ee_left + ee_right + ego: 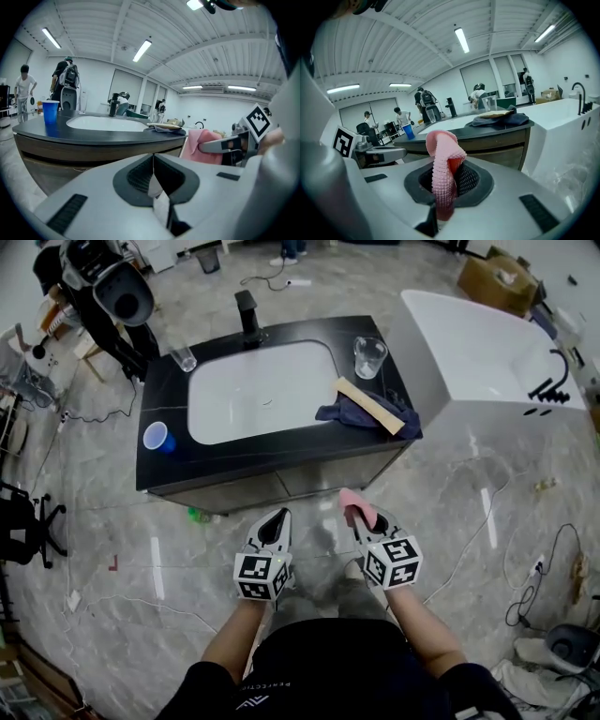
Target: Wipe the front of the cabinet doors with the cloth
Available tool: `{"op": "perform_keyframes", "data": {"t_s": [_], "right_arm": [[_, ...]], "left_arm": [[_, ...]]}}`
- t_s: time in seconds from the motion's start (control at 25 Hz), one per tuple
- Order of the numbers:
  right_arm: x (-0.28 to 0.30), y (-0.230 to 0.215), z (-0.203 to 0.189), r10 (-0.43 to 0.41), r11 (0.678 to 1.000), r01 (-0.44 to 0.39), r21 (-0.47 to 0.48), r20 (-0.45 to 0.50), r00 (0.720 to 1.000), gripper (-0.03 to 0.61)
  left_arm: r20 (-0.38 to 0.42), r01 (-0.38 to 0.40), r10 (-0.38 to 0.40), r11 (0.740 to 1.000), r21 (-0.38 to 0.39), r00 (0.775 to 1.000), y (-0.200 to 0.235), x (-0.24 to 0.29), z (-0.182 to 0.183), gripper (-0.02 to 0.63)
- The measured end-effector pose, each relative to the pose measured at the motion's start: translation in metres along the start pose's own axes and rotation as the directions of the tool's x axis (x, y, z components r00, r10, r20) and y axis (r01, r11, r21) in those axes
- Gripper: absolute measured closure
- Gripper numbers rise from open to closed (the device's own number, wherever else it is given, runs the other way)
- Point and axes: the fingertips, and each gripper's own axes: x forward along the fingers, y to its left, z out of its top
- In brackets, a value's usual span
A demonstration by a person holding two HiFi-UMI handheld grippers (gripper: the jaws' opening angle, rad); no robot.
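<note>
A black-topped sink cabinet stands ahead of me, its grey doors (281, 486) facing me under the counter edge. My right gripper (357, 514) is shut on a pink cloth (357, 507), which sticks up between its jaws as a knobbly fold (441, 168). It hangs a short way in front of the doors (506, 145), apart from them. My left gripper (276, 522) is beside it at the same height, shut with nothing in it (153, 180). From the left gripper view the pink cloth (201, 146) shows to the right, in front of the cabinet (93, 157).
On the counter (159, 470) are a blue cup (157, 438), two clear glasses (369, 356) (184, 359), a black tap (247, 315) and a dark cloth (361, 412) under a wooden board (369, 406). A white bathtub (487, 357) stands right. Cables (487, 531) cross the floor. People (103, 296) stand behind.
</note>
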Motion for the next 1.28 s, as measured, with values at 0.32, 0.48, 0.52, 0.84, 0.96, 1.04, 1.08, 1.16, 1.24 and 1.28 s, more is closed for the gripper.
{"op": "perform_keyframes", "data": {"t_s": [0.32, 0.48, 0.52, 0.84, 0.96, 1.04, 1.08, 1.16, 1.24, 1.28], "right_arm": [[-0.011, 0.027, 0.018, 0.033, 0.999, -0.033, -0.016, 0.039, 0.999, 0.534], [-0.010, 0.049, 0.027, 0.063, 0.998, -0.062, -0.023, 0.063, 0.996, 0.534], [-0.010, 0.056, 0.029, 0.074, 0.997, -0.072, -0.031, 0.067, 0.995, 0.534], [-0.008, 0.096, 0.031, 0.148, 0.987, -0.144, -0.074, 0.058, 0.987, 0.534], [-0.006, 0.107, 0.028, 0.165, 0.983, -0.160, -0.092, 0.049, 0.985, 0.534], [-0.004, 0.112, 0.027, 0.172, 0.980, -0.166, -0.109, 0.048, 0.984, 0.534], [-0.003, 0.115, 0.028, 0.176, 0.979, -0.169, -0.117, 0.048, 0.983, 0.534], [-0.001, 0.120, 0.027, 0.186, 0.975, -0.179, -0.130, 0.046, 0.982, 0.534], [0.000, 0.125, 0.026, 0.195, 0.972, -0.188, -0.137, 0.040, 0.980, 0.534], [0.000, 0.127, 0.026, 0.199, 0.971, -0.192, -0.140, 0.039, 0.979, 0.534]], "left_arm": [[0.040, 0.001, -0.001, 1.000, 0.019, 0.999, 0.001, -0.032, 0.024, 0.603], [0.063, -0.019, 0.018, 1.000, 0.007, 0.998, 0.008, -0.044, 0.033, 0.603], [0.068, -0.023, 0.023, 1.000, 0.002, 0.997, 0.009, -0.047, 0.034, 0.603], [0.088, -0.041, 0.042, 0.999, -0.016, 0.995, 0.014, -0.067, 0.038, 0.603], [0.095, -0.061, 0.063, 0.998, -0.021, 0.994, 0.020, -0.074, 0.037, 0.603], [0.099, -0.077, 0.080, 0.996, -0.032, 0.992, 0.026, -0.077, 0.036, 0.603], [0.101, -0.084, 0.087, 0.996, -0.038, 0.991, 0.028, -0.079, 0.036, 0.603], [0.101, -0.092, 0.096, 0.995, -0.044, 0.990, 0.031, -0.082, 0.034, 0.603], [0.099, -0.096, 0.100, 0.994, -0.046, 0.990, 0.032, -0.085, 0.033, 0.603], [0.099, -0.097, 0.101, 0.994, -0.047, 0.990, 0.032, -0.086, 0.033, 0.603]]}}
